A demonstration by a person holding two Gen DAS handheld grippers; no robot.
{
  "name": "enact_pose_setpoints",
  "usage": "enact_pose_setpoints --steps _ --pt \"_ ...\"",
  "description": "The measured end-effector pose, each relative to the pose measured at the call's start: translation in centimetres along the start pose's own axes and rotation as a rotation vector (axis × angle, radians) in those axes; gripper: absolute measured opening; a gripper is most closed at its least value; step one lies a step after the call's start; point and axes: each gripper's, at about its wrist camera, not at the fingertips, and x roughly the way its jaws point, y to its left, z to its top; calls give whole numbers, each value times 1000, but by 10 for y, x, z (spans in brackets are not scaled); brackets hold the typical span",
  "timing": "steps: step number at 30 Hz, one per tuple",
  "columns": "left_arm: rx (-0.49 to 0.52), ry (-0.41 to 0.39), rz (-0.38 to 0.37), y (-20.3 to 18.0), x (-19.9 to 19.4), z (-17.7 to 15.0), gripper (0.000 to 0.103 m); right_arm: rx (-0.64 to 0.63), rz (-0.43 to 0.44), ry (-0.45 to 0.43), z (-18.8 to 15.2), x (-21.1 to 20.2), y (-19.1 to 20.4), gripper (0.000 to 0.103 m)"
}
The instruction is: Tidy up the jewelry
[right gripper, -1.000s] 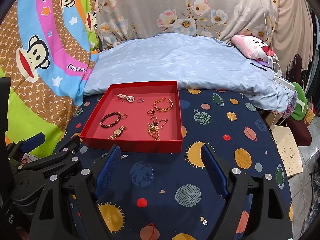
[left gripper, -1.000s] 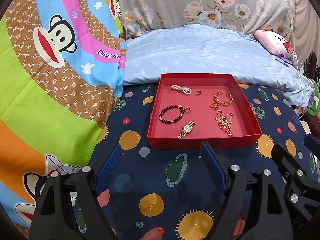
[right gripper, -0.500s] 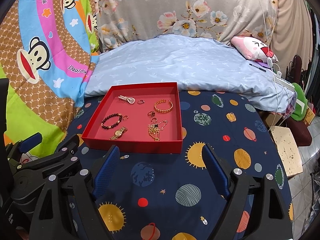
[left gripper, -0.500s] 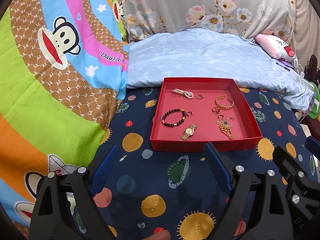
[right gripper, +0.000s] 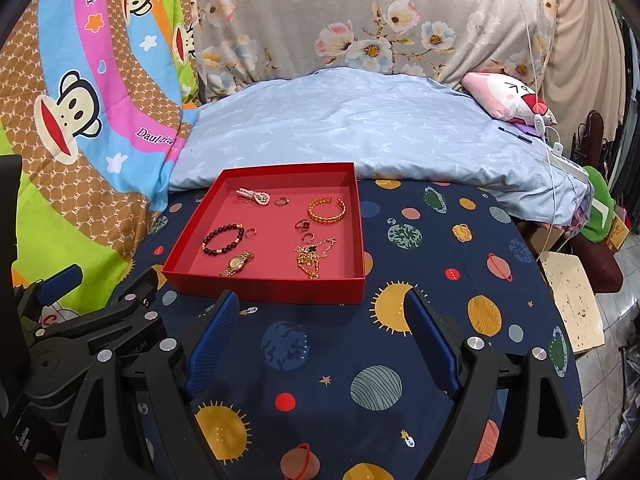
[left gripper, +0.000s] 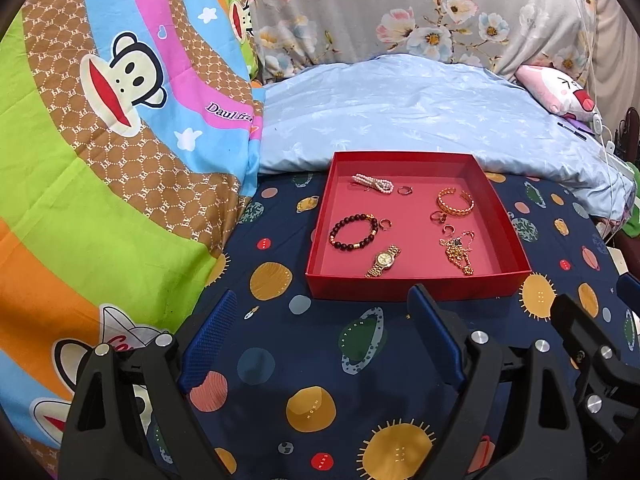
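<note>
Nearest to each camera, both tools hang over the planet-print bedsheet (left gripper: 320, 360) with nothing between their blue pads: the left hand-held gripper (left gripper: 320, 336) has its fingers spread wide apart, and the right hand-held gripper (right gripper: 320, 336) is spread just as wide and empty. Just beyond the fingertips sits the red tray (left gripper: 412, 290), its near wall facing both tools; it lies ahead and slightly right of the left hand-held gripper, and ahead and to the left of the right one, whose body shows at the left tool's right side. Inside, closest to the near wall, the gold watch (left gripper: 383, 261) lies with its band running diagonally, near-left to far-right, almost straight ahead of the left tool, which I judge the nearer of the two to it. Beside it to the right is a tangled gold chain (left gripper: 458, 252); to the left, a dark bead bracelet (left gripper: 354, 232). Farther back come small rings, probably three or four though they are too small to count surely, then a gold bangle (left gripper: 455, 202) and a pearl strand (left gripper: 372, 183) near the far wall. Behind the tray lies a pale blue quilt (left gripper: 400, 116).
</note>
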Motion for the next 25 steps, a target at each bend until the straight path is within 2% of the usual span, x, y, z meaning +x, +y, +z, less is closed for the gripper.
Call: enact_pose_setpoints --steps 20,25 --pt "-8 25 -10 1 3 0 85 0 -5 3 -3 1 -2 83" --pt "-4 9 -10 0 3 0 85 19 -6 6 -5 4 -6 83"
